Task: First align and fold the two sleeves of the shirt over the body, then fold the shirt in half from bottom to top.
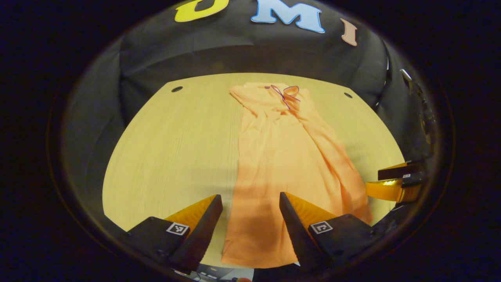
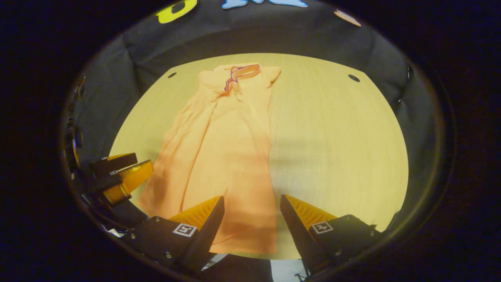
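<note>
Both grippers, left gripper [image 1: 250, 207] and right gripper [image 2: 251, 209], hang open above the hem of the shirt [image 1: 282, 156] at 6 o'clock; sleeves look already folded, so next they must pinch the hem corners and carry them toward the collar [image 2: 240, 72] at 12 o'clock.

Both tongs, left [image 1: 250, 203] and right [image 2: 252, 205], gape wide, side by side.

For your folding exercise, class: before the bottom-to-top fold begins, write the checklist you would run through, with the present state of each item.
1. Sleeves folded over the shirt body: ok, it lies as a long narrow strip.
2. Left gripper open over the hem: ok, cloth shows between its fingers.
3. Right gripper open over the hem: ok.
4. Hem pinched by either gripper: not ok, nothing gripped yet.
5. Collar flat at the far end: cannot tell.
6. Bare table beside the shirt: ok.
</note>
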Demonstrator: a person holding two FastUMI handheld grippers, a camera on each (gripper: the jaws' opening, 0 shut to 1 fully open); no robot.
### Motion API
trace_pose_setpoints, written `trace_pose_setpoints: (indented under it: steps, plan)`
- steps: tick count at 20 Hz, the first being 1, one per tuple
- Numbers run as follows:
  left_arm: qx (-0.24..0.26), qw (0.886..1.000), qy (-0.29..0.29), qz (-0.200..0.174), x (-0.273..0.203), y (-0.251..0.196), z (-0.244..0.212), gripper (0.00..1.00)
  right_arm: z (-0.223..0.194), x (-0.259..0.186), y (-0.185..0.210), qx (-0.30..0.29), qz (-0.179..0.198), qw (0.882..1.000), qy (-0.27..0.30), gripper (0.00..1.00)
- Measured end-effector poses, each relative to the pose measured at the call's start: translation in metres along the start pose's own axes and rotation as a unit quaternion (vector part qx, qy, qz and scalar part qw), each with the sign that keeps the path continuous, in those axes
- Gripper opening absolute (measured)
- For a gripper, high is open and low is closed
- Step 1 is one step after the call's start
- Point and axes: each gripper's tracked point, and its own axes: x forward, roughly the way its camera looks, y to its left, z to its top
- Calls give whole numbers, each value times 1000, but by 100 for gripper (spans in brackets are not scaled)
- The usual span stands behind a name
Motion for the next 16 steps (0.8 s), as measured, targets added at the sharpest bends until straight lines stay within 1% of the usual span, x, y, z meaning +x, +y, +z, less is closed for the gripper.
trace_pose_setpoints:
  steps: [1, 2, 4, 5, 7, 8, 10, 11, 13, 14, 16]
  plan:
    - [-1, 1000, 11, 0, 0, 0, -9, 97, -9, 2, 1, 1, -2, 1000, 13, 90]
    - [0, 1000, 22, 0, 1, -1, -18, 94, -18, 3, 1, -1, -5, 1000, 26, 91]
    - [4, 999, 45, 1, 1, -2, -35, 95, -34, 3, 2, -7, -9, 999, 47, 91]
    - [6, 998, 56, 3, -1, -2, -43, 97, -40, 4, 2, -9, -11, 998, 56, 91]
    - [6, 997, 75, 7, 0, -2, -56, 97, -51, 5, 3, -11, -10, 997, 71, 90]
    - [6, 996, 84, 10, 1, -1, -62, 99, -56, 6, 3, -12, -10, 997, 77, 91]
    - [9, 995, 100, 15, 2, 0, -71, 95, -62, 7, 4, -16, -14, 996, 86, 91]
    - [11, 994, 110, 18, 4, 1, -75, 97, -67, 8, 5, -19, -17, 995, 92, 91]
    - [11, 992, 123, 22, 6, 2, -80, 95, -71, 10, 5, -25, -18, 994, 100, 91]
    - [7, 992, 123, 21, 6, 2, -78, 97, -74, 12, 6, -27, -17, 994, 105, 91]
    - [4, 992, 128, 21, 7, 2, -78, 95, -82, 15, 5, -29, -19, 992, 121, 91]
